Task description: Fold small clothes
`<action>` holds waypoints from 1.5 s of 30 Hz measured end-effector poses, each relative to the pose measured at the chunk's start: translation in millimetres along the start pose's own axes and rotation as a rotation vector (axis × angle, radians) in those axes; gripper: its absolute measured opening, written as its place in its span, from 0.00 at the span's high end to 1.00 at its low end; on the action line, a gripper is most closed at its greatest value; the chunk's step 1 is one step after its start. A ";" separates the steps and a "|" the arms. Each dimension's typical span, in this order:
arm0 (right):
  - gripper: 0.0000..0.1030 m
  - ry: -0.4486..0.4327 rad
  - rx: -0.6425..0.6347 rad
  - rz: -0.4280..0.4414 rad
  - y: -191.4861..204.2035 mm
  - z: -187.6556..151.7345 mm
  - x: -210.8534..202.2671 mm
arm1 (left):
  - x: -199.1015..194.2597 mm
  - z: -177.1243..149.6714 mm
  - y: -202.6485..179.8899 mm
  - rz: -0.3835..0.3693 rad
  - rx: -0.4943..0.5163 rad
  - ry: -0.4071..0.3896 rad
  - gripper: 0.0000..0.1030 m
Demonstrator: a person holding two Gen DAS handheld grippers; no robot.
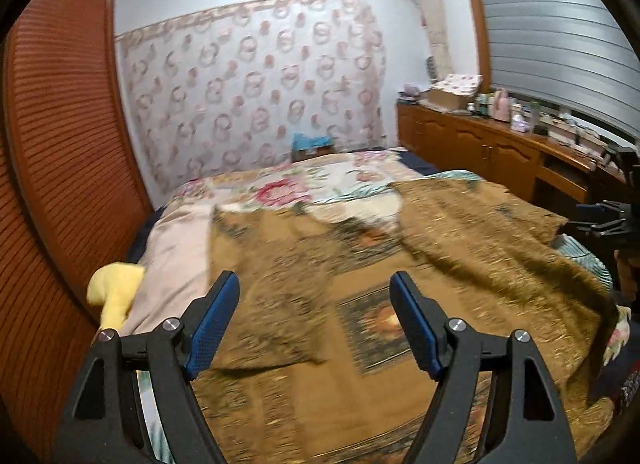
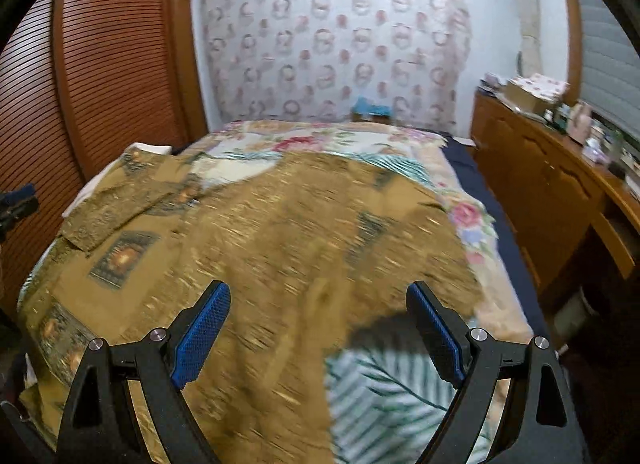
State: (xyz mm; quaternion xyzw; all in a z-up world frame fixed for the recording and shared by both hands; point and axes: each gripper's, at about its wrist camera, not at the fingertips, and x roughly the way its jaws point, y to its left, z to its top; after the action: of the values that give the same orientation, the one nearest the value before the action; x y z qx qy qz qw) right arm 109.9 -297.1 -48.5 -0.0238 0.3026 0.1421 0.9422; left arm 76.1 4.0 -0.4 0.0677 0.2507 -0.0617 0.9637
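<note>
A brown patterned garment [image 1: 320, 272] lies spread over the bed, one sleeve folded inward at its left; it also fills the right wrist view [image 2: 280, 232]. My left gripper [image 1: 316, 312] is open and empty, held above the garment's near left part. My right gripper [image 2: 320, 324] is open and empty above the garment's near right edge, where the leaf-print sheet [image 2: 384, 392] shows. The right gripper also shows at the right edge of the left wrist view [image 1: 608, 220].
The bed has a floral quilt [image 2: 320, 140] at its far end. A yellow cloth [image 1: 114, 292] and pink cloth [image 1: 176, 256] lie at the bed's left. A wooden louvred wardrobe [image 1: 60, 144] stands left; a cluttered wooden cabinet [image 2: 552, 184] runs along the right.
</note>
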 end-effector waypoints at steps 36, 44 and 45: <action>0.20 0.166 0.291 0.014 -69.0 34.1 53.1 | 122.1 -20.8 -92.1 -0.201 0.062 0.307 0.24; 0.46 0.196 0.317 0.042 -78.6 39.0 65.4 | 133.4 -24.0 -93.4 -0.231 0.054 0.379 0.13; 0.53 0.199 0.311 0.043 -78.6 40.0 65.2 | 133.8 -24.6 -95.9 -0.238 0.065 0.384 0.11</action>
State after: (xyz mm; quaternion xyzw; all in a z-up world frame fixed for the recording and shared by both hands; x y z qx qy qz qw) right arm 205.3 -350.6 -56.7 0.1145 0.4130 0.1109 0.8967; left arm 165.7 -97.7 -97.0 0.0792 0.4335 -0.1692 0.8816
